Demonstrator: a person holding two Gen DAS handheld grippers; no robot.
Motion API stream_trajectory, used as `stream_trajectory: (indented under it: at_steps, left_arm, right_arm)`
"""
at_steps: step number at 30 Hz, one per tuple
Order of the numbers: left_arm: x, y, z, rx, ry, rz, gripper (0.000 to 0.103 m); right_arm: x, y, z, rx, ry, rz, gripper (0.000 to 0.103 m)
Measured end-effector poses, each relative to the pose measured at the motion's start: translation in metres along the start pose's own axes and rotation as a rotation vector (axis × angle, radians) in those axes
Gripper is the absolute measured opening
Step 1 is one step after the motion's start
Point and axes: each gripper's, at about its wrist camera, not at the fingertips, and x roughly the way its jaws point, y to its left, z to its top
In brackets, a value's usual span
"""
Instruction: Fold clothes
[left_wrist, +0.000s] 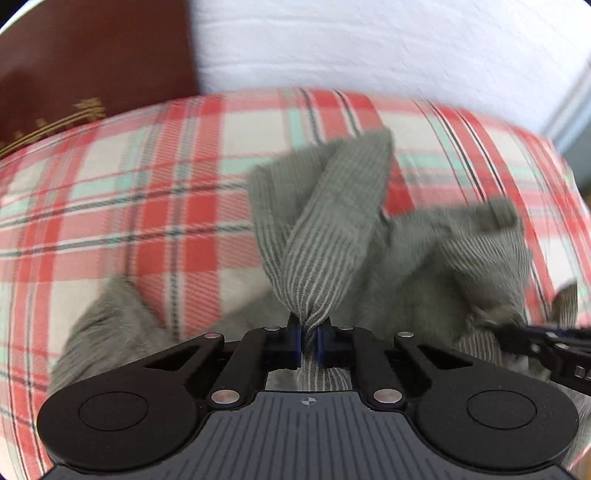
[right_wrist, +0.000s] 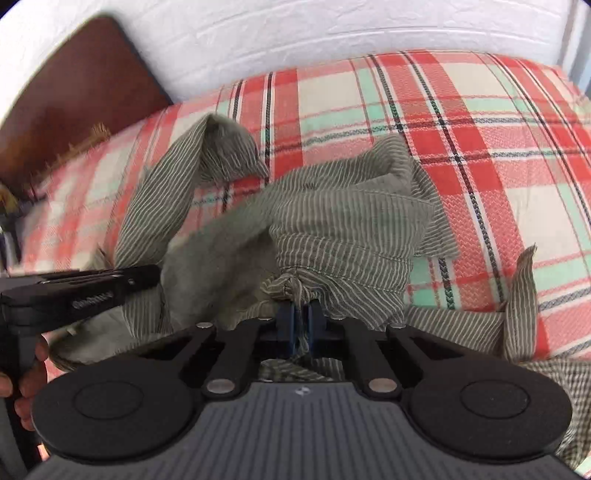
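Pinching a striped garment (right_wrist: 332, 221) on the plaid bed (right_wrist: 498, 147).
Both jaws clamp bunched cloth: left gripper (left_wrist: 309, 341), right gripper (right_wrist: 301, 325). Garment sprawls ahead; light, limp, best held by edges.

Blurred striped garment (left_wrist: 325, 221) runs hidden beneath left tongs (left_wrist: 309, 341).

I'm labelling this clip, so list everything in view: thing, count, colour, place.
Striped garment: one, grey-green with pale stripes, crumpled on the bedspread.
Plaid bedspread: one, red, cream and mint, under the garment.
Headboard: one, dark brown, far left.
Wall: white, behind the bed.
Left tongs: one, black with blue pads, shut on a garment fold.
Right tongs: one, black with blue pads, shut on bunched garment.
Hand: one, gripping the left handle.
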Motion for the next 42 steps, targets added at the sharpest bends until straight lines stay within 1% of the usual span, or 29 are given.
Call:
stream_trajectory:
  at_steps: [3, 10, 13, 17, 19, 22, 26, 29, 30, 31, 33, 34, 36, 37, 38, 39, 40, 42]
  left_arm:
    - [-0.017, 0.016, 0.014, -0.055, -0.047, 0.018, 0.003]
    - [-0.062, 0.043, 0.046, -0.133, -0.186, 0.074, 0.003]
    - [-0.084, 0.053, 0.061, -0.153, -0.249, 0.088, 0.003]
    - [-0.105, 0.061, 0.078, -0.162, -0.315, 0.092, 0.003]
    - [-0.103, 0.058, 0.084, -0.154, -0.323, 0.103, 0.003]
    - [-0.093, 0.05, 0.091, -0.137, -0.318, 0.129, 0.003]
    - [-0.065, 0.042, 0.097, -0.12, -0.277, 0.157, 0.003]
    - [-0.046, 0.035, 0.107, -0.109, -0.258, 0.171, 0.004]
    - [-0.041, 0.033, 0.111, -0.106, -0.253, 0.174, 0.008]
    - [-0.035, 0.031, 0.115, -0.102, -0.249, 0.178, 0.028]
    - [-0.023, 0.026, 0.12, -0.092, -0.236, 0.202, 0.041]
    - [-0.017, 0.024, 0.122, -0.085, -0.229, 0.216, 0.047]
    - [-0.005, 0.02, 0.124, -0.06, -0.201, 0.219, 0.047]
    - [0.0, 0.019, 0.124, -0.048, -0.186, 0.217, 0.047]
    - [0.004, 0.018, 0.123, -0.037, -0.174, 0.217, 0.047]
    - [0.008, 0.018, 0.123, -0.027, -0.163, 0.216, 0.049]
    - [0.01, 0.018, 0.122, -0.021, -0.152, 0.21, 0.052]
    - [0.013, 0.022, 0.12, -0.011, -0.131, 0.194, 0.059]
  right_arm:
    - [-0.024, 0.005, 0.011, -0.017, -0.068, 0.035, 0.004]
    - [-0.094, 0.021, 0.051, -0.059, -0.281, 0.106, 0.004]
    - [-0.118, 0.023, 0.068, -0.074, -0.364, 0.119, 0.003]
    - [-0.135, 0.022, 0.085, -0.088, -0.434, 0.123, 0.003]
    - [-0.13, 0.019, 0.09, -0.083, -0.44, 0.115, 0.003]
    - [-0.103, 0.016, 0.098, -0.082, -0.409, 0.083, 0.003]
    - [-0.062, 0.014, 0.109, -0.074, -0.359, 0.043, 0.003]
    - [-0.044, 0.013, 0.121, -0.061, -0.358, 0.019, 0.003]
    - [-0.039, 0.014, 0.124, -0.06, -0.353, 0.011, 0.004]
    - [-0.033, 0.015, 0.127, -0.061, -0.344, 0.004, 0.004]
    - [-0.022, 0.021, 0.132, -0.068, -0.33, -0.017, 0.004]
    - [-0.016, 0.023, 0.134, -0.069, -0.324, -0.027, 0.004]
    - [-0.005, 0.025, 0.136, -0.065, -0.312, -0.042, 0.004]
    - [0.0, 0.026, 0.137, -0.059, -0.306, -0.048, 0.008]
    - [0.004, 0.026, 0.137, -0.049, -0.305, -0.053, 0.01]
    - [0.007, 0.025, 0.137, -0.038, -0.306, -0.058, 0.016]
    - [0.009, 0.025, 0.137, -0.029, -0.311, -0.07, 0.037]
    - [0.009, 0.026, 0.137, -0.021, -0.333, -0.102, 0.062]
